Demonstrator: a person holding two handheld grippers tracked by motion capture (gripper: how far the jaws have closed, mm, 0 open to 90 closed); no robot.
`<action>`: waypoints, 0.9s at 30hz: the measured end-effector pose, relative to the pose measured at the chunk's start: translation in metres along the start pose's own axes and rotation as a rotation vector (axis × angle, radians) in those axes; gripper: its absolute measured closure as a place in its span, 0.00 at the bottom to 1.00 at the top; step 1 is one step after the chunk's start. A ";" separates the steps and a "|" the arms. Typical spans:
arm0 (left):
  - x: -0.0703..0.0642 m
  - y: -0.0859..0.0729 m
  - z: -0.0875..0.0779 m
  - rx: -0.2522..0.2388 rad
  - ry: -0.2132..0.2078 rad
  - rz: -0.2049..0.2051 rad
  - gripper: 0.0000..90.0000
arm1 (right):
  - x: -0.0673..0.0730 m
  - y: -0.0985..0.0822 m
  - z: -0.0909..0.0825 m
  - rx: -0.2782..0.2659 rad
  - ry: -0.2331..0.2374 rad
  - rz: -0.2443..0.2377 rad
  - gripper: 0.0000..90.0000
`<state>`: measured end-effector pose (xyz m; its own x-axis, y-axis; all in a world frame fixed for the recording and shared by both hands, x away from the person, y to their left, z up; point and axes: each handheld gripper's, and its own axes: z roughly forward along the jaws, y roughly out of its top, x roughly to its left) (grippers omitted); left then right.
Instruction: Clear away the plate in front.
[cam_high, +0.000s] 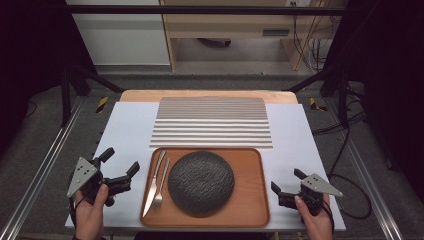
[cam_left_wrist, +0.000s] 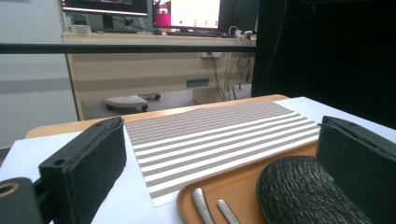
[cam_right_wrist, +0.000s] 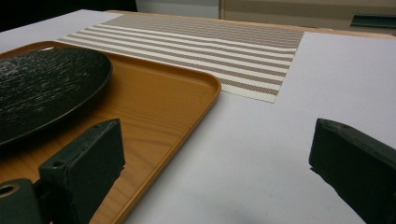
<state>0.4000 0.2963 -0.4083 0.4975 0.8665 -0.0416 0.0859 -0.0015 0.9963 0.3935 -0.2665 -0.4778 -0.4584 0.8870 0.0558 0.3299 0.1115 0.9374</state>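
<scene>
left gripper (cam_high: 120, 165) jaws spread, holds nothing, just left of tray (cam_high: 250, 210) | right gripper (cam_high: 287, 181) jaws spread, holds nothing, just right of tray | on tray: dark plate (cam_high: 201, 182) centre, knife (cam_high: 154, 181) and fork (cam_high: 160, 187) at its left | striped placemat (cam_high: 212, 122) behind tray
</scene>
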 end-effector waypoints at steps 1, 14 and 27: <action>0.001 0.000 0.000 0.000 0.002 0.000 0.02 | 0.000 0.000 0.000 0.000 0.000 0.000 0.04; 0.013 -0.002 -0.005 -0.009 0.029 -0.011 0.02 | 0.000 0.000 0.000 0.000 -0.003 0.004 0.04; 0.025 -0.008 -0.011 -0.008 0.047 -0.030 0.02 | -0.001 0.000 -0.001 -0.002 -0.003 0.004 0.04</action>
<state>0.4024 0.3230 -0.4161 0.4540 0.8884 -0.0682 0.0935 0.0286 0.9952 0.3933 -0.2674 -0.4774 -0.4541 0.8890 0.0586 0.3301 0.1068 0.9379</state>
